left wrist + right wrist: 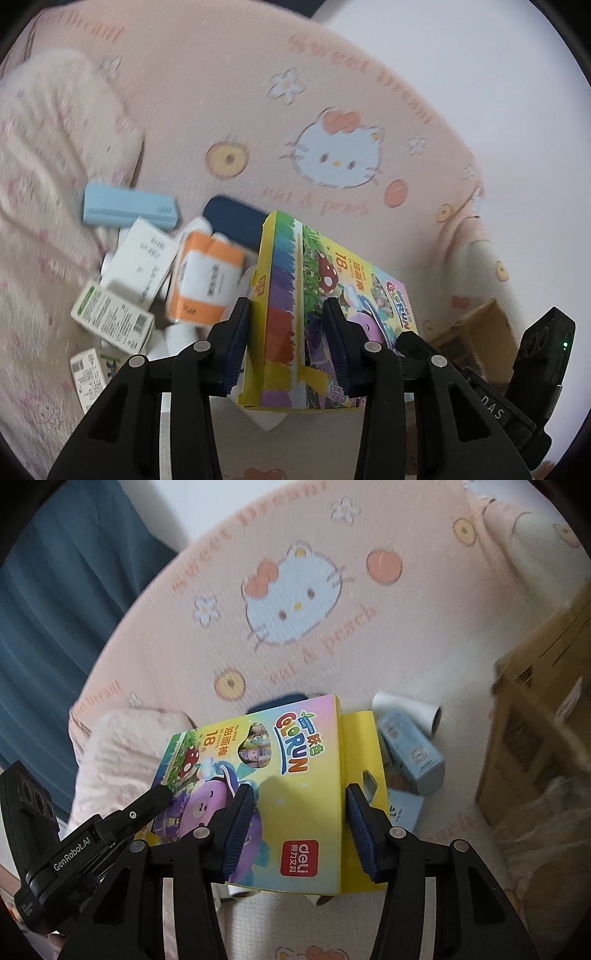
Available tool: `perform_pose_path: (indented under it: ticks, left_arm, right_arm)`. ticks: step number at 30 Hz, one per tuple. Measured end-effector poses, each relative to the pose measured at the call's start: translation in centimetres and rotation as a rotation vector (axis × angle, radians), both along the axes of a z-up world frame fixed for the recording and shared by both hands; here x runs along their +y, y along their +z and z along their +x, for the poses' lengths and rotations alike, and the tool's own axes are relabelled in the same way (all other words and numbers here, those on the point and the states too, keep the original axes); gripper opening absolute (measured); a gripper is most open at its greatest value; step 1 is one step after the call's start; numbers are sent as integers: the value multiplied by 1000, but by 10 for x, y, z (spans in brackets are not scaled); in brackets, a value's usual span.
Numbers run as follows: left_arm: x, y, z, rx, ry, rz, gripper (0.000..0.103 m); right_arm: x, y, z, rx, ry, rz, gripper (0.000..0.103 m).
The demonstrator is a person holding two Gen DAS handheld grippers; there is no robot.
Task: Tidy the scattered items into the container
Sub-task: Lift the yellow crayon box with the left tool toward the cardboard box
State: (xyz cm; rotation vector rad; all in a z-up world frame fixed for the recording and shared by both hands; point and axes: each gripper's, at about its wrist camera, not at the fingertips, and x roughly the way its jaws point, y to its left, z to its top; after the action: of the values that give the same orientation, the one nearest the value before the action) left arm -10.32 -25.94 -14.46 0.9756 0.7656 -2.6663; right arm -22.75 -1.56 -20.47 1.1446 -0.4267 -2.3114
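A colourful crayon box (295, 306) stands on edge between the fingers of my left gripper (288, 339), which is shut on it and holds it above the pink bed sheet. In the right wrist view the same crayon box (288, 797) lies flat-faced before my right gripper (299, 830), whose jaws are wide apart around its lower part without pressing it. The left gripper's body (110, 823) shows at the box's left edge. The cardboard container (543, 731) stands at the right.
Scattered boxes lie on the sheet: a light blue one (129, 208), a white one (142, 258), an orange-and-white one (205, 277), a green-labelled one (110, 317), a dark blue case (232, 221). A pale blue carton (410, 753) and a white roll (406, 709) lie near the container.
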Motion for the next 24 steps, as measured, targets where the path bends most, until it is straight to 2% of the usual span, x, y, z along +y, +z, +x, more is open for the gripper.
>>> perform_pose_path:
  ticks: [7,13,19,24]
  left_arm:
    - [15,35,2,66,-10,-8,43]
    - [31,60,-6,103,-44,-33,43]
    - [59,71,-23,128,-110,-44,43]
    - [94,69,-42,128,-170,-21,43]
  right_arm:
    - [14,41,6,74,-19,-13,49]
    - [30,65,9,105,-49,-32,49]
    - [60,83,11,120,-117,-39,49]
    - [103,89,10,113,-190,-28,49]
